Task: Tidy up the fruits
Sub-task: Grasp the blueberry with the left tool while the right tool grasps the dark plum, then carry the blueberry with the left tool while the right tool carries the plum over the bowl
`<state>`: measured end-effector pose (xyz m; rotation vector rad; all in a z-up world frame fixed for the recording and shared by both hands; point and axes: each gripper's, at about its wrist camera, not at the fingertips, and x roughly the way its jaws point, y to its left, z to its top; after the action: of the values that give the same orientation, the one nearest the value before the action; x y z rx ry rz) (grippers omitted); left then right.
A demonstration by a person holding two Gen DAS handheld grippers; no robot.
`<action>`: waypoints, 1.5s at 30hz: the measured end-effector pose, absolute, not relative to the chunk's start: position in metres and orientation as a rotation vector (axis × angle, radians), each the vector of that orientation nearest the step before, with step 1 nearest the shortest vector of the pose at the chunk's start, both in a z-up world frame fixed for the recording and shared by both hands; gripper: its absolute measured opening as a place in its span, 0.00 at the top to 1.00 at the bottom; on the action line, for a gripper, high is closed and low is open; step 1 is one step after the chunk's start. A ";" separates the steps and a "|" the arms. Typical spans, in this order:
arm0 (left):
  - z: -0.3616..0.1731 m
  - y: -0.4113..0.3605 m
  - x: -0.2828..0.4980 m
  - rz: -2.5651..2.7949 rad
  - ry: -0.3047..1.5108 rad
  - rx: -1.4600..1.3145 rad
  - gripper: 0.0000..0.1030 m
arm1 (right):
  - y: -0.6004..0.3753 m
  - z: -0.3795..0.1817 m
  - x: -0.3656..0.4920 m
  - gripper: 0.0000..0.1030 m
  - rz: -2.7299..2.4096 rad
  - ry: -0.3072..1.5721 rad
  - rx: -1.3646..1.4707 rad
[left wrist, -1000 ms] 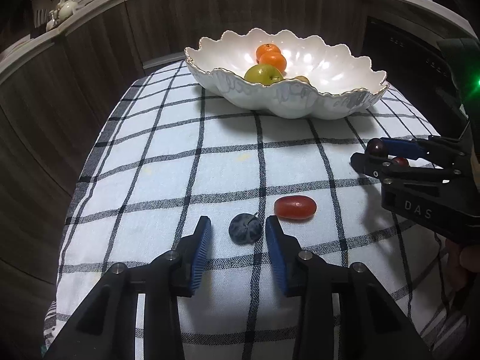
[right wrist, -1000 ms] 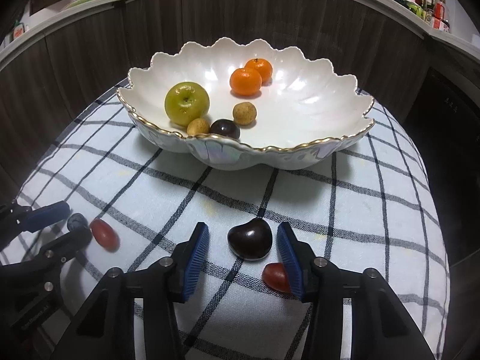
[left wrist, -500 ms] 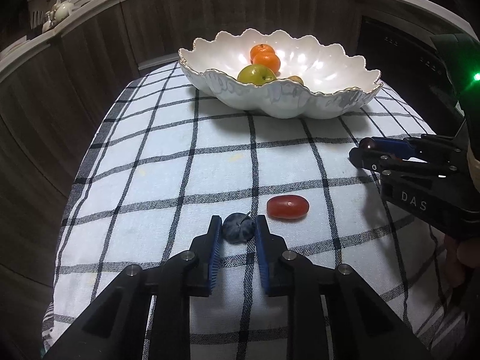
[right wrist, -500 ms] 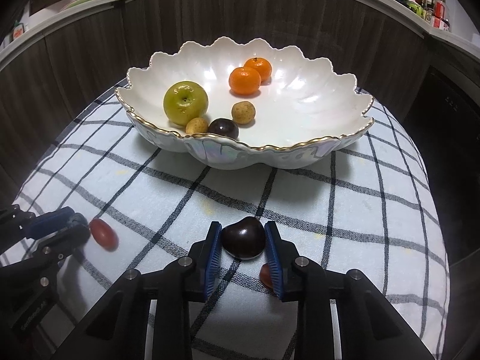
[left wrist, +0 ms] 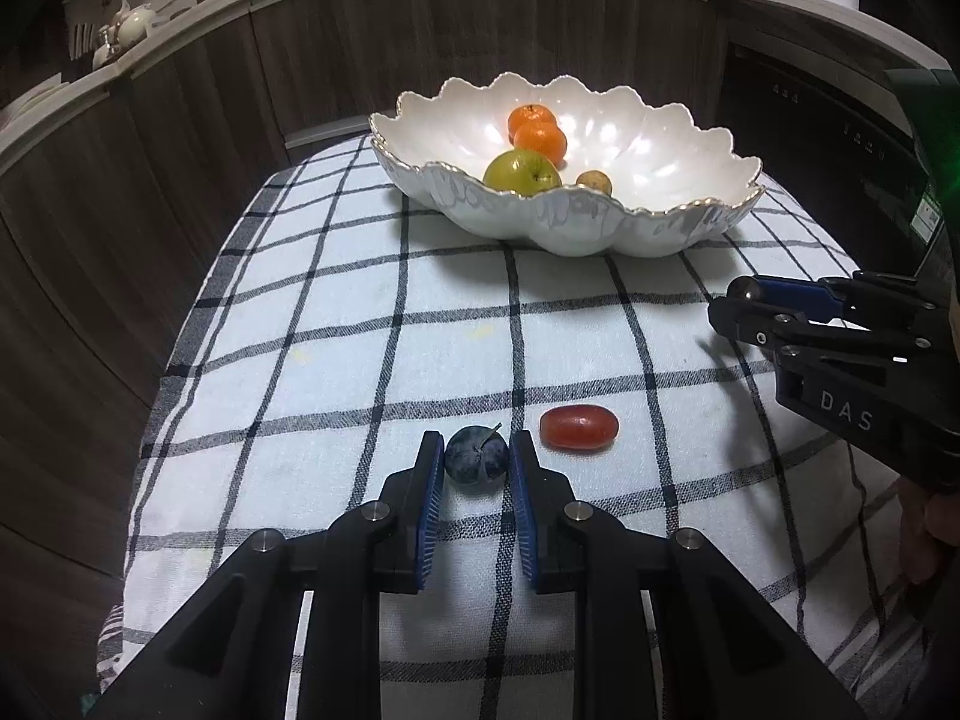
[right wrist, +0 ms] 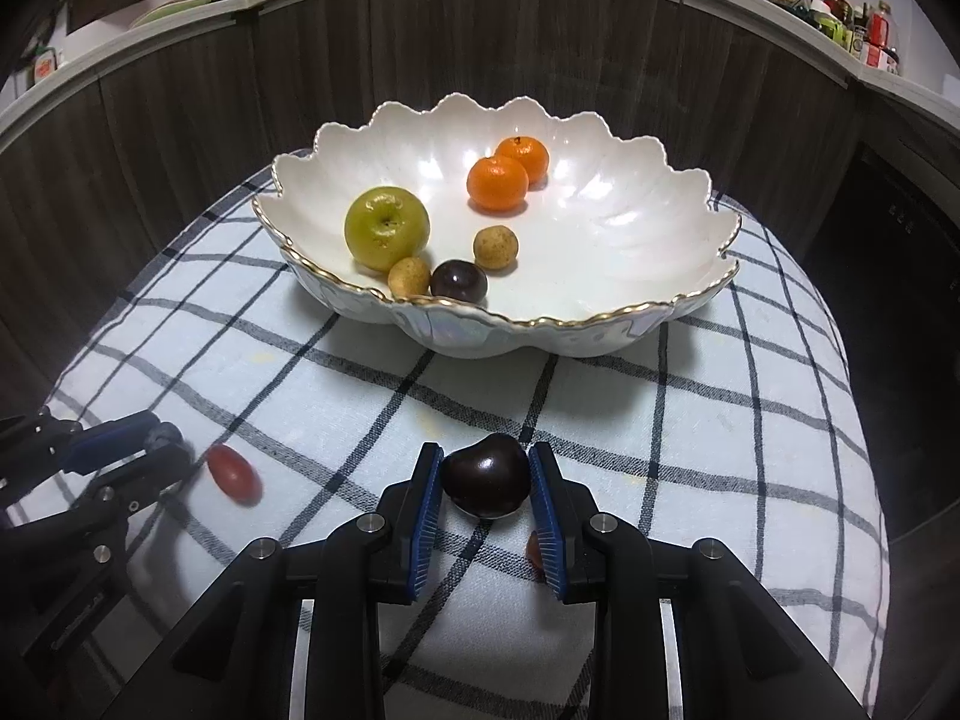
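My left gripper (left wrist: 476, 463) is shut on a small dark blue plum (left wrist: 476, 461), just above the checked cloth. A red oblong tomato (left wrist: 578, 428) lies right of it. My right gripper (right wrist: 486, 474) is shut on a dark maroon heart-shaped fruit (right wrist: 486, 475), lifted a little off the cloth. A second small red fruit (right wrist: 533, 549) peeks from under its right finger. The white scalloped bowl (right wrist: 600, 324) behind holds a green apple (right wrist: 387, 229), two oranges (right wrist: 498, 182), two small tan fruits (right wrist: 495, 246) and a dark plum (right wrist: 458, 281).
The checked cloth (left wrist: 336, 312) covers a small table with dark wood cabinet walls close behind and to the left. The right gripper's body (left wrist: 840, 360) shows at the right of the left wrist view; the left gripper (right wrist: 120, 450) shows at the left of the right wrist view.
Both grippers closed from open onto their fruits, the left on the blue plum and the right on the maroon fruit, and both have risen slightly with them.
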<state>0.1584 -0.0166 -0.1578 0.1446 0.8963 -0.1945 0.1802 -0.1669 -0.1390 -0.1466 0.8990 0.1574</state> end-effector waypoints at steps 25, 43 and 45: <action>-0.113 -0.028 0.166 -0.187 0.828 0.150 0.78 | -0.180 -0.087 0.172 0.70 0.147 0.796 -0.103; -0.079 -0.040 0.210 -0.185 0.784 0.141 0.78 | -0.198 -0.049 0.201 0.70 0.118 0.727 -0.070; -0.076 -0.040 0.218 -0.177 0.777 0.140 0.78 | -0.199 -0.046 0.208 0.70 0.110 0.721 -0.067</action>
<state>0.2177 -0.0400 -0.0760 0.1400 0.7765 -0.1774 0.2081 -0.1989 -0.0455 -0.0669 0.7211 0.1101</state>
